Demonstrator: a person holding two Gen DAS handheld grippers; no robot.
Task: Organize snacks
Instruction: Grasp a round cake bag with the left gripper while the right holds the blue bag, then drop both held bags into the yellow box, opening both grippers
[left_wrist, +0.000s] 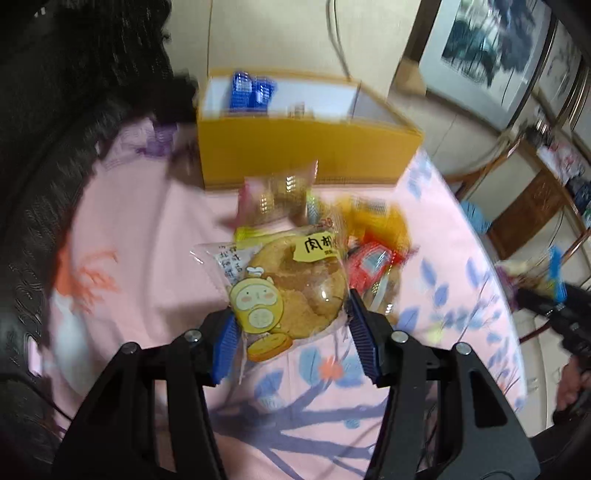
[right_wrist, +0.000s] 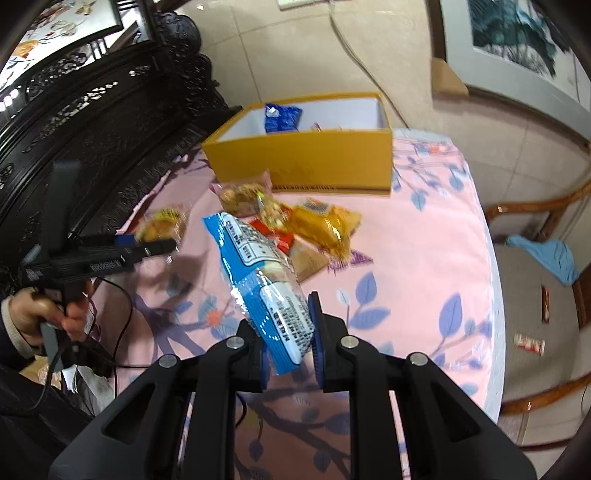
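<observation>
My left gripper (left_wrist: 291, 314) is shut on a clear-wrapped round pastry with a yellow cartoon label (left_wrist: 284, 284), held above the pink cloth; it also shows at the left in the right wrist view (right_wrist: 162, 225). My right gripper (right_wrist: 288, 339) is shut on a blue-and-white snack packet (right_wrist: 258, 280), lifted over the table. A pile of snack packets (right_wrist: 295, 221) lies in front of the yellow box (right_wrist: 299, 162). The box is open and holds a blue packet (right_wrist: 280, 116).
The round table carries a pink cloth with blue leaves (right_wrist: 424, 258). Dark carved furniture (right_wrist: 92, 110) stands on the left. A wooden chair (right_wrist: 546, 266) with a blue cloth and small packets on it stands on the right. A cable (right_wrist: 125, 314) trails by the left hand.
</observation>
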